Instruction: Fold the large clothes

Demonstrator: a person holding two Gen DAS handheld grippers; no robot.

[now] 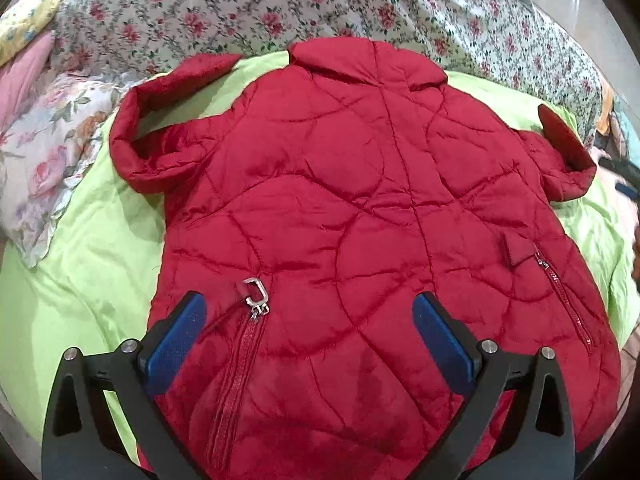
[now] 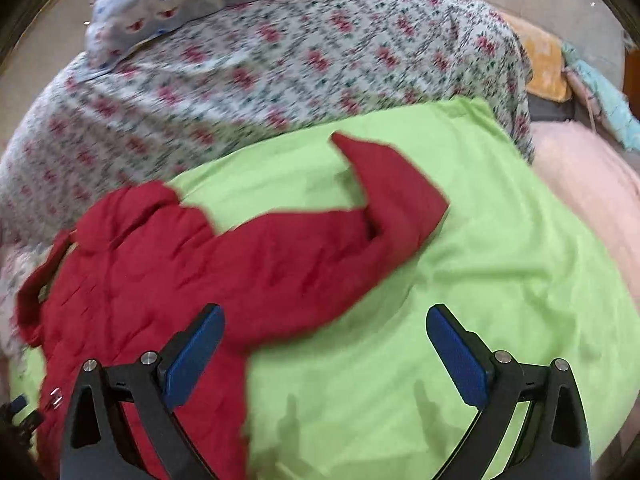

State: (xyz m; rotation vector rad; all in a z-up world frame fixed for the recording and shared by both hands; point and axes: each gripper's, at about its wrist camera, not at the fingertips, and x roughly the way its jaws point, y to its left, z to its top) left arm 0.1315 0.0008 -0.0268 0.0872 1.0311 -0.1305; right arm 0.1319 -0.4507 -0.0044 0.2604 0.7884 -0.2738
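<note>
L gripper (image 1: 308, 312) spread wide, blue pads apart, nothing pinched, hovering over hem end of red jacket (image 1: 360, 220). R gripper (image 2: 324, 324) also spread wide, empty; its left pad over jacket edge, right pad over green sheet (image 2: 480, 280).

Jacket lies flat on green sheet, front up. Long axis runs near-to-far in L wrist view: hem near, collar (image 1: 360, 56) at far end. Puffy quilted nylon w/ curved stitch lines, slight sheen. Pocket zipper w/ silver ring pull (image 1: 256, 292) just past L gripper's left pad; 2nd pocket zipper (image 1: 564, 292) on the other side. Sleeves stick out sideways, each bent, cuffs pointing away; one sleeve (image 2: 360, 216) seen in R view, blurred.

Sheet smooth, lightly wrinkled. Beyond collar: floral bedspread (image 1: 280, 8), small red roses on white. Floral pillow (image 1: 48, 152) at left edge of L view.
</note>
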